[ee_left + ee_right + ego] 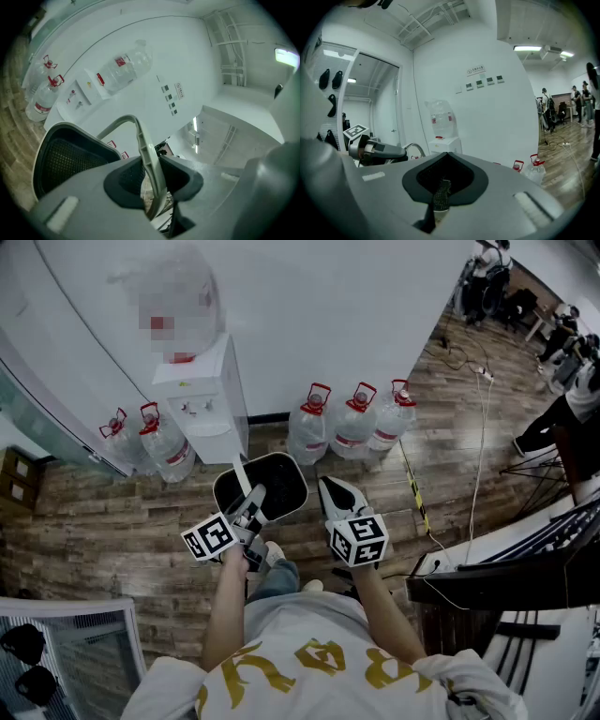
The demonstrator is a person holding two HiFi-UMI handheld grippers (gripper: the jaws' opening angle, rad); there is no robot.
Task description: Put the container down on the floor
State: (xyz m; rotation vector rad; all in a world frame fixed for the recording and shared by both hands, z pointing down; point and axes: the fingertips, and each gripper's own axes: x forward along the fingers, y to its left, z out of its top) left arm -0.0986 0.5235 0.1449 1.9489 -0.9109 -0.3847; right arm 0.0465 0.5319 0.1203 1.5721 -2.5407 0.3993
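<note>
A black container with a pale rim hangs by its grey handle in front of me, above the wood floor. My left gripper is shut on that handle. In the left gripper view the handle runs up between the two jaws, and the container's mesh inside shows at the left. My right gripper is beside the container's right rim, apart from it. Its jaws are shut with nothing between them. The left gripper also shows in the right gripper view, at the left.
A white water dispenser stands against the wall just past the container. Water jugs flank it, three on the right and two on the left. A cable crosses the floor; a dark desk is at right, people beyond.
</note>
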